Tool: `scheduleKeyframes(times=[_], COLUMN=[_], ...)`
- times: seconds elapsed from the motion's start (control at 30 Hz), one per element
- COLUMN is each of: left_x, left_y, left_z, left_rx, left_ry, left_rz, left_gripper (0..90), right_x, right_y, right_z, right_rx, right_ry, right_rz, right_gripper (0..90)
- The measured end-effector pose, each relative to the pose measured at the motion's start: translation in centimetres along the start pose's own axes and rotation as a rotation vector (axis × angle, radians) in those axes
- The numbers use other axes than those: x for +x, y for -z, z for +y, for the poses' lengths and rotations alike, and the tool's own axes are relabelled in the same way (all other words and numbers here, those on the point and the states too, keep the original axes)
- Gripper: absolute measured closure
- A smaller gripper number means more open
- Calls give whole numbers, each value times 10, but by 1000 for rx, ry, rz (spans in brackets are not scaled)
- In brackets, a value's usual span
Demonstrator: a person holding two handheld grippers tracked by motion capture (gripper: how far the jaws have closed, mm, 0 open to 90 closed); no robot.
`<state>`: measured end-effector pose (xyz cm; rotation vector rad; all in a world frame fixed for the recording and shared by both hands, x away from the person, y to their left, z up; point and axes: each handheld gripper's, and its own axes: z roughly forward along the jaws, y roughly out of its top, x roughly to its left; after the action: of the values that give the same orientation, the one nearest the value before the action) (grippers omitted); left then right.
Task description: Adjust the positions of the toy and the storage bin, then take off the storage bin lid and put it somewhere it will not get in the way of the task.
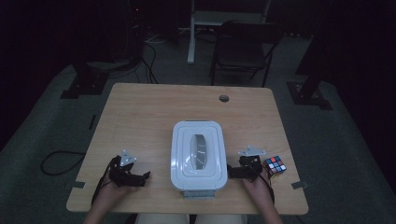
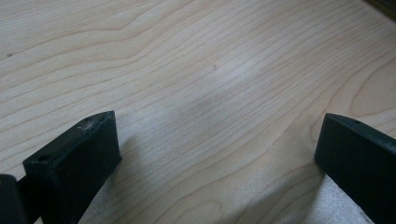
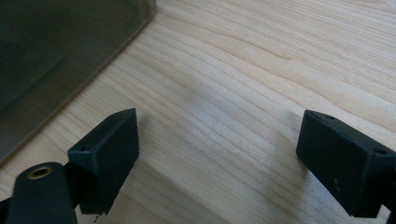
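Dark floor and a folding chair (image 1: 240, 49) lie beyond a pale wooden desk (image 1: 154, 112) that carries very little. Near its front edge, at about six o'clock from the desk's middle, sits one white container (image 1: 199, 156) with its lid on and a grey handle bar (image 1: 201, 150) lying flat along the top. One colour-tiled puzzle cube (image 1: 274, 165) rests at three o'clock of the container, just beyond the right tool (image 1: 229, 171).

Two tools are in hand. The left tool (image 1: 145, 176) rests on the desk at nine o'clock of the container, somewhat apart from it; in the left gripper view its jaws stand wide with only bare wood grain between them. The right tool sits close against the container's right side; in the right gripper view its jaws are likewise spread with nothing between them, and the container's smoky wall (image 3: 56, 56) fills the eleven o'clock corner.

By my reading the work has hardly begun: both tools are parked either side of the container, neither touching it. The likely step is opening the lid or shifting the cube. Next, one tool would have to rise and line up squarely on the handle bar or a side latch, while the other steadies the container so it does not slide.

Count: one container, one cube, two tools, one chair.
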<state>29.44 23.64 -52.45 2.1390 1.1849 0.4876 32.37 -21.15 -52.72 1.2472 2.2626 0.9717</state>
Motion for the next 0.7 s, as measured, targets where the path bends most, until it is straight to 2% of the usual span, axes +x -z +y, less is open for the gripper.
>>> scheduleKeyframes(times=[0.17,0.23,0.43,0.53,0.63,0.7], left_x=[2,4,9,8,7,6], left_y=[1,2,4,6,10,18], left_z=[-1,0,2,4,8,15], left_rx=[-1,4,5,8,-7,-31], left_ry=[-12,3,25,6,-3,-11], left_rz=[-15,-44,-84,-98,-116,-142], left_gripper=[7,8,9,9,9,9], right_x=[0,0,0,0,0,0], right_y=[0,0,0,0,0,0], right_z=[0,0,0,0,0,0], right_rx=[0,0,0,1,1,1], right_ry=[0,0,0,0,0,0], right_rz=[0,1,0,0,0,0], right_gripper=[130,129,130,129,129,129])
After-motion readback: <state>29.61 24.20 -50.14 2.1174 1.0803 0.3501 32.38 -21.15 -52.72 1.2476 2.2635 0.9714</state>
